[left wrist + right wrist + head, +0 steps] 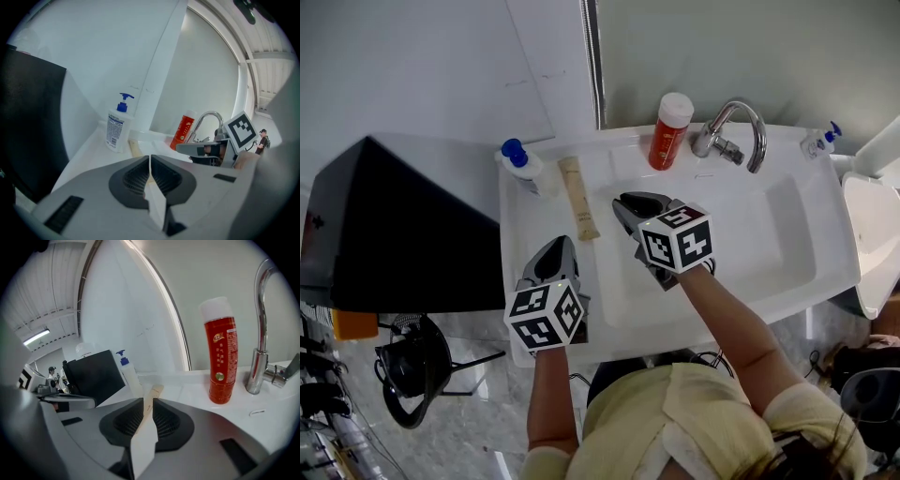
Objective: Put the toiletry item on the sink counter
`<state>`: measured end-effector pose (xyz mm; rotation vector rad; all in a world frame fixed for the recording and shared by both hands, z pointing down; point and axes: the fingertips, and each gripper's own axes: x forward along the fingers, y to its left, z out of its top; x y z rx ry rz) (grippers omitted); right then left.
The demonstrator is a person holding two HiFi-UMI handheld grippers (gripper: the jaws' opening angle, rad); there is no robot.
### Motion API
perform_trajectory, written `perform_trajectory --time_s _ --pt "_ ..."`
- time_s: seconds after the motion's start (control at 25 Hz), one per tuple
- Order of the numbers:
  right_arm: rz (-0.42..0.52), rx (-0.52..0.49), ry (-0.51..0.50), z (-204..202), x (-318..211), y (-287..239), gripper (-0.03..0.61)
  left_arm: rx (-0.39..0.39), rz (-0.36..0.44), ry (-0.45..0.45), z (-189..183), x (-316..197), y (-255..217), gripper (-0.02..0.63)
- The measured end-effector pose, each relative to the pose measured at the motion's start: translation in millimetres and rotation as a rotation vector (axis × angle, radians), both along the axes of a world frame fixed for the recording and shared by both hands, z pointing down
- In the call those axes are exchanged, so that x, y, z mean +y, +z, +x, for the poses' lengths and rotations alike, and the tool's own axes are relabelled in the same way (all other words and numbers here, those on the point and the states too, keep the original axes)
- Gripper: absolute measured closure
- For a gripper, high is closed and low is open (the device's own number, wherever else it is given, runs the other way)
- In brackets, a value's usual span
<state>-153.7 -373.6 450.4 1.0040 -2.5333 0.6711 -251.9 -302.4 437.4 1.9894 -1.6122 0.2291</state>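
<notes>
Red bottle (669, 131), white cap; beige tube (580, 199); white pump bottle (526, 170), blue pump; white sink (769, 258).

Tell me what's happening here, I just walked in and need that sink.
A person holds a two-jaw gripper in each hand over a white sink counter. A beige tube lies flat on the counter left of the basin, near a blue-pump bottle; neither gripper grips it. The right gripper hangs just right of the tube, jaws narrowly apart and empty. The left gripper, jaws together, hovers over the counter's front left. A red bottle stands by the faucet.
</notes>
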Motion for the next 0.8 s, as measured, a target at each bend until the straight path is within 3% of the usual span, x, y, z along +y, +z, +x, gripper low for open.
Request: perform_trajectory --time_s 0.8 --pt "0.018 -0.016 0.038 50.6 52.2 -9.3 0.526 -0.002 0.015 0.005 28.8 38.9 -14.7 0.569"
